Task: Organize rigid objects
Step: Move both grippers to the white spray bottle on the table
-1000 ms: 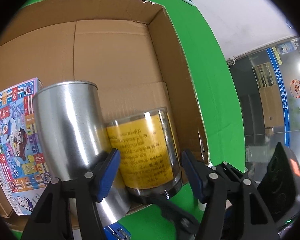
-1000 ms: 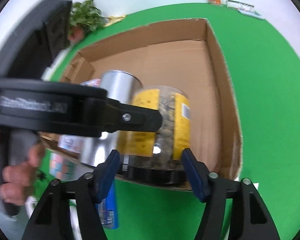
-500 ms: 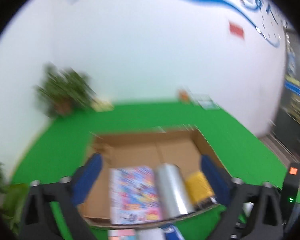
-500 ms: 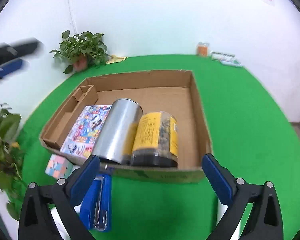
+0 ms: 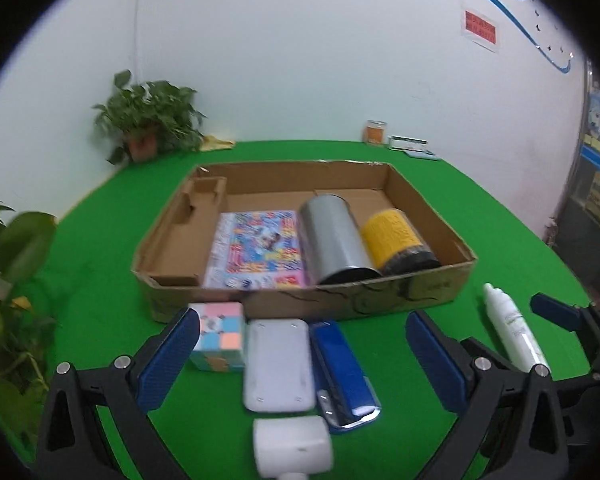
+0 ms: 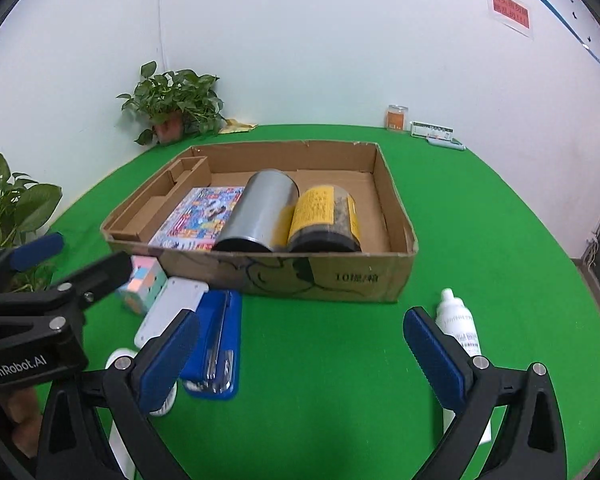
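Both claws gape wide with nothing in them: the left claw [image 5: 300,352] hangs over 1 pastel puzzle cube [image 5: 219,336], 1 flat white case [image 5: 278,364] and 1 blue stapler [image 5: 342,368]; the right claw [image 6: 300,352] sits just beside 1 white bottle [image 6: 458,324]. Beyond them, 1 open cardboard box [image 6: 340,276] holds 3 things lying side by side: 1 colourful flat box [image 5: 258,248], 1 smooth metal can [image 5: 334,242], and touching it 1 yellow-labelled clear jar [image 5: 396,236]. The worktop [image 6: 480,220] is green felt; 2 leafy plants [image 6: 172,100] stand by white walls.
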The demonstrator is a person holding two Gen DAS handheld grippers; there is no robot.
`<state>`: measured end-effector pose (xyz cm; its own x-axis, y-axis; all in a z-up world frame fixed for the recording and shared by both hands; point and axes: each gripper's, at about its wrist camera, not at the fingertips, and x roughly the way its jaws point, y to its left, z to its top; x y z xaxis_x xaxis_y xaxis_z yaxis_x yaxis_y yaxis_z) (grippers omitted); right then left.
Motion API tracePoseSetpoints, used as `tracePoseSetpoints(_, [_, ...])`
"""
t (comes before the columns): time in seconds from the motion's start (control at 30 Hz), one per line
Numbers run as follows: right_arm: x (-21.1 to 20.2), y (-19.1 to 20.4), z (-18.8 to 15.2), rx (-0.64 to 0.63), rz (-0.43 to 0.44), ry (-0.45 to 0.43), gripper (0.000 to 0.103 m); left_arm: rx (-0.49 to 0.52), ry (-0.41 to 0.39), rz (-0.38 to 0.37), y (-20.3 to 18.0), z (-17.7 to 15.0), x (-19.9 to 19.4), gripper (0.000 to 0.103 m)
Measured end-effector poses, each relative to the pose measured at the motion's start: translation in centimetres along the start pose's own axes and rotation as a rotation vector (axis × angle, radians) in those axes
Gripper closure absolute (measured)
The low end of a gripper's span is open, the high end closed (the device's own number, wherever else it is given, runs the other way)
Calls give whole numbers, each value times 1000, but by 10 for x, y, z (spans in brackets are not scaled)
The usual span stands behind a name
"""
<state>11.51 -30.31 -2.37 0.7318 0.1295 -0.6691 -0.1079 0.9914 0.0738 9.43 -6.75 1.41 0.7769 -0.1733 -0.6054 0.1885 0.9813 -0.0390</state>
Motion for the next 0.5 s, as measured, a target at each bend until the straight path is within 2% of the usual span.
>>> tracePoseSetpoints(0.17, [-4,-37,-17,49,-43,5,1,5,47,-65,-21,-8,7,1])
tracePoseSetpoints(0.3, [1,-99,-40,134,-155,36,1,-3,135,-150,-39,-19,24,1])
tracePoseSetpoints(0.37, [11,-139,-56,207,-146,111,6,3,184,-175,-50,-27,32,1])
tracePoseSetpoints(0.43, [18,-164,-68,248,-134,168,20,7,207,-210,-59,-34,36,1])
tracePoseSetpoints(0.5, [24,-179,-78,265,-118,199,24,8,231,-239,-66,-40,40,1])
